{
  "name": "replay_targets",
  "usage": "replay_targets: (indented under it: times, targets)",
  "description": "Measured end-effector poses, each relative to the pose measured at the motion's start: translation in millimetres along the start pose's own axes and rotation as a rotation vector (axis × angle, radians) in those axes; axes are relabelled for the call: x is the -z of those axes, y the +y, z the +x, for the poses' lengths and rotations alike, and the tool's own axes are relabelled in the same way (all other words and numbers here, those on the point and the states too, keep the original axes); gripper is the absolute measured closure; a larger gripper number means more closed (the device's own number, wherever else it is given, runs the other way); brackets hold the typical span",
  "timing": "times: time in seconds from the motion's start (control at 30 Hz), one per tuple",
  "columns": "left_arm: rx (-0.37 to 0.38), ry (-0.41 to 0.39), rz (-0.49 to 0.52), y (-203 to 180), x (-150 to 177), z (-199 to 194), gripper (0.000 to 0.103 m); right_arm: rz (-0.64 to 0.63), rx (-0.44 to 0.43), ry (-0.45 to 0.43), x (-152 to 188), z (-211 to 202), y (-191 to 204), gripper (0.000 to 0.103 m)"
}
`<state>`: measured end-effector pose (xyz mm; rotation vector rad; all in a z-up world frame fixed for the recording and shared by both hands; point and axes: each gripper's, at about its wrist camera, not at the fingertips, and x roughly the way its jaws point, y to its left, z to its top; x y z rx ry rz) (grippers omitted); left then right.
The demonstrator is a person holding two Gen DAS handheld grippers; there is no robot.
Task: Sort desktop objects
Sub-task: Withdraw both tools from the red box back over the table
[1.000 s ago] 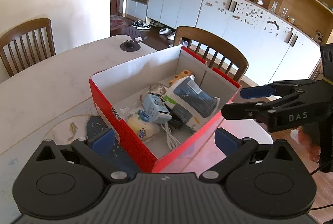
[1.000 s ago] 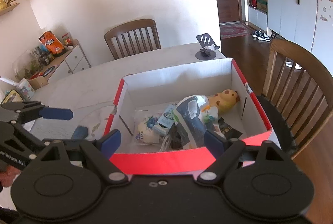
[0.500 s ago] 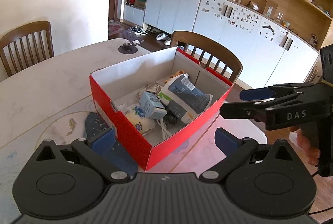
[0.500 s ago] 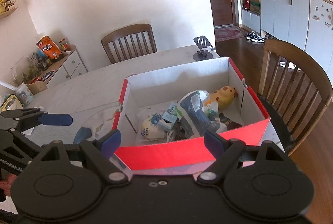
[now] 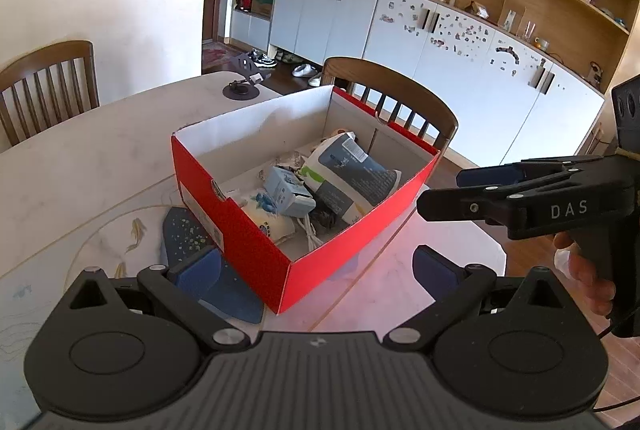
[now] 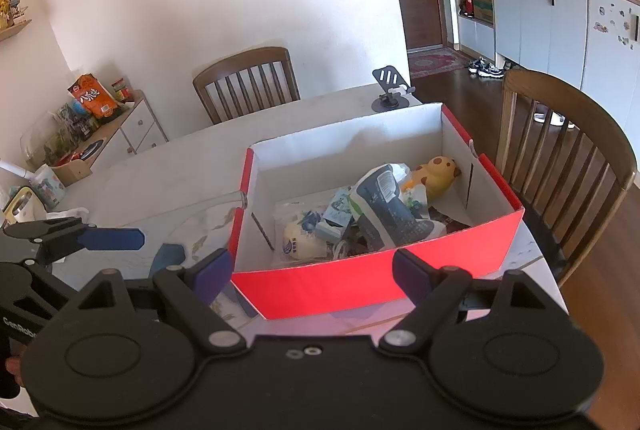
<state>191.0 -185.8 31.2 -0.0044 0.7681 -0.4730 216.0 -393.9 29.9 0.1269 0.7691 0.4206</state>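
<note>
A red cardboard box [image 5: 256,242] [image 6: 360,282] stands on the pale table. It holds a blue-and-white wipes pack [image 5: 352,170] [image 6: 388,206], a small blue carton [image 5: 288,190], a white pouch [image 6: 298,242], a white cable [image 5: 312,234] and a yellow spotted toy [image 6: 434,174]. My left gripper [image 5: 316,268] is open and empty, held back from the box's near corner. My right gripper [image 6: 312,272] is open and empty in front of the box's red front wall. It also shows in the left wrist view [image 5: 472,186], to the right of the box.
A dark blue speckled mat [image 5: 188,230] lies partly under the box. A black phone stand [image 5: 242,86] [image 6: 390,90] sits at the table's far edge. Wooden chairs [image 5: 400,94] [image 6: 248,82] stand around the table. A side cabinet with snacks [image 6: 92,106] is at the left.
Both grippers have drawn back and up from the box, so it looks smaller and farther. Both stay open and empty. The box's contents have not moved.
</note>
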Motion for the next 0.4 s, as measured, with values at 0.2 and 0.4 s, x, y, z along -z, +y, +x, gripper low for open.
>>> replay_targets:
  times: [0.2,0.4]
  targets:
    - [0.006,-0.003,-0.003,2.8,1.3,-2.0,0.000,0.015,0.006,-0.003,2.6,-1.5,1.2,0.016]
    - [0.000,-0.014,0.000,6.1,2.3,-6.3,0.000,0.025,0.014,-0.002,3.9,-0.9,1.7,0.016]
